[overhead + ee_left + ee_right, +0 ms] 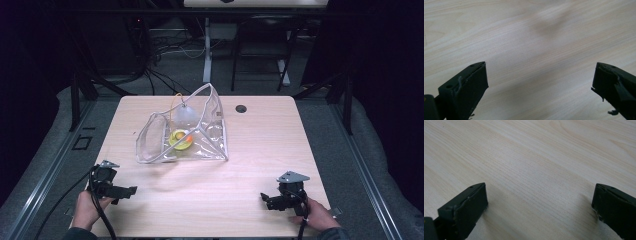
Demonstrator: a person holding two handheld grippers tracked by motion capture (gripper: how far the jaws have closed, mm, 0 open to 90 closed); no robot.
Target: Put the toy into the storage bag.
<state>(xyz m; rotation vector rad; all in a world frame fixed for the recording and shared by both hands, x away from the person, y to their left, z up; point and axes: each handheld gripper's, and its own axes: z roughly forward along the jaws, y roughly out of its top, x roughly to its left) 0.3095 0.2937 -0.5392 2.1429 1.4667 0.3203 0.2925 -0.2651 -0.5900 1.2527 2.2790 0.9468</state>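
while both tools idle at near edge of wooden table (260,150): left gripper (125,191) jaws wide apart, empty; right gripper (267,200) same. clear zip pouch (182,132) mid-table, gaping, yellow roll (180,139) inside. likely next: reach in, pinch pouch rim low, avoid crushing.

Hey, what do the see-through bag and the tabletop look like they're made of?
The bag looks like clear soft plastic, probably vinyl: it is glossy, you see a yellow item through it, and its walls hold creases along a pale trimmed edge. The tabletop looks like light wood or wood-grain laminate with a matte finish; the gripper views show fine straight grain lines, which cannot settle which.
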